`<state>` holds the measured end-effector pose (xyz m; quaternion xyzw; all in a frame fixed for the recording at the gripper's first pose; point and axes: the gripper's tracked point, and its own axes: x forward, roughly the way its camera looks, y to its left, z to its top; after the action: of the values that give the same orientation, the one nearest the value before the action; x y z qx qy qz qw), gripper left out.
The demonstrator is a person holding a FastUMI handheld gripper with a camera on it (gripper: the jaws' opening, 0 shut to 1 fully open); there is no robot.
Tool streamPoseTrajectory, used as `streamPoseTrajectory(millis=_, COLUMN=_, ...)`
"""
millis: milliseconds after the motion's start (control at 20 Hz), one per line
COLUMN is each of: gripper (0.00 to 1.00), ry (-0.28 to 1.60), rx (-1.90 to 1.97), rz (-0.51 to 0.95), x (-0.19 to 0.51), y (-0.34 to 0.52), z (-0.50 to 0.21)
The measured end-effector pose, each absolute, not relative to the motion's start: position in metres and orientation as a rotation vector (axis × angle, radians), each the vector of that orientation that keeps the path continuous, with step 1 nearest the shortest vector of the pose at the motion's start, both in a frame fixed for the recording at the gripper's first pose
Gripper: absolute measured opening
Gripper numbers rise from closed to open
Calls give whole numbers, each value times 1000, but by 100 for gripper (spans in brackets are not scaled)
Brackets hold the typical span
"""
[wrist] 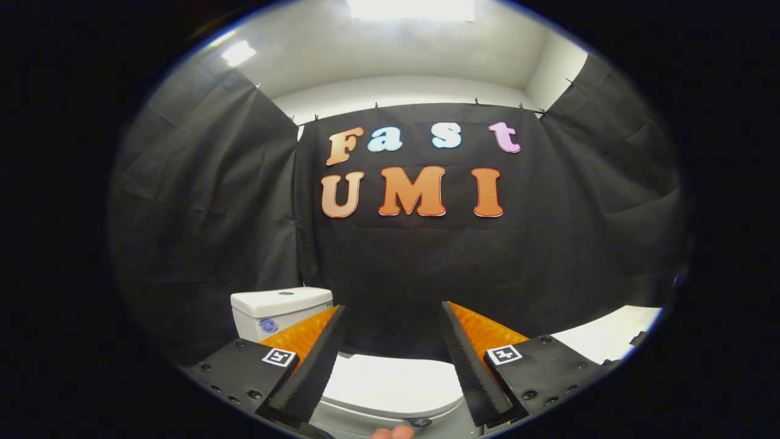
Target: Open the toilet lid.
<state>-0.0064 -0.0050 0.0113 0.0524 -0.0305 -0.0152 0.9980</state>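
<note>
We see the approach step: the gripper point(393, 341) hangs above the toilet with its fingers point(311, 366) spread wide and holding nothing. The closed lid point(390, 384) lies below and between them, untouched, and the tank point(280, 308) stands beyond the left finger. We judge that the next move calls for lowering to the lid's front edge, catching it, then swinging it up toward the tank. Around the toilet hangs black cloth point(183, 213); a white surface point(609, 335) lies beyond the right finger, under a bright ceiling light point(411, 9).
</note>
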Motion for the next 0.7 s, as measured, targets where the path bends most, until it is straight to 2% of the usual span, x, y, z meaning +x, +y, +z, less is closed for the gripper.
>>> streamPoseTrajectory(millis=150, gripper=98, ry=-38, rx=104, rz=-123, x=5, y=-32, z=0)
streamPoseTrajectory(millis=300, gripper=98, ry=-15, rx=192, rz=-106, x=8, y=-26, z=-13)
streamPoseTrajectory(millis=700, gripper=99, ry=22, rx=585, rz=-165, x=17, y=-65, z=-80)
